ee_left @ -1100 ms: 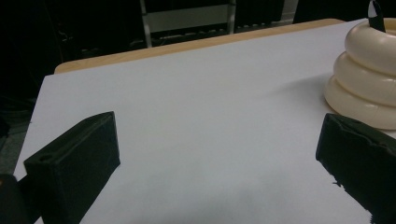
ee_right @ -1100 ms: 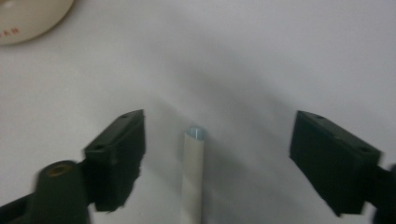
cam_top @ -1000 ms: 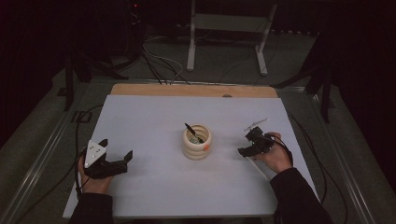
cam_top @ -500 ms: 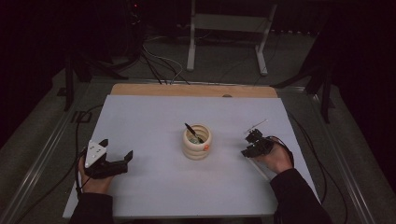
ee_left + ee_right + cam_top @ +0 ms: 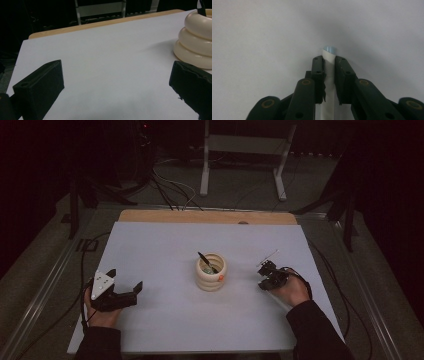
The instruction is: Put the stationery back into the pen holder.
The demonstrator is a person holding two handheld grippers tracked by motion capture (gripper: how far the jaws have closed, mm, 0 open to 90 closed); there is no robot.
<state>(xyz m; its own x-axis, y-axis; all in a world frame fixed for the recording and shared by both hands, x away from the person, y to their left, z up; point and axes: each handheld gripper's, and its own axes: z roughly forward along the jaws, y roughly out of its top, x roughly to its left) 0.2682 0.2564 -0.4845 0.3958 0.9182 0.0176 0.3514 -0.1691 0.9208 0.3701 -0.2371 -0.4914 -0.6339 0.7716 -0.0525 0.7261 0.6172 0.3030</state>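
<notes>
A cream ribbed holder (image 5: 210,272) stands mid-table, with a black pen (image 5: 205,260) leaning out of it; its rings (image 5: 197,37) also show at the right of the left gripper view. To its right, my right gripper (image 5: 266,274) points down at the white table. Its jaws have just been closing and are now shut (image 5: 329,60) on a slim white pen with a pale blue tip (image 5: 329,50). My left gripper (image 5: 125,280) rests at the front left, open (image 5: 116,85), with nothing between its jaws.
The white table sheet (image 5: 160,245) ends in a wooden strip (image 5: 205,216) at the far edge. Cables (image 5: 175,190) and a metal stand (image 5: 245,150) are on the dark floor beyond. Bare sheet lies between the holder and each gripper.
The right gripper's jaws have closed from wide apart onto the white pen, while the hand barely shifted. The left hand and the holder have stayed put.
</notes>
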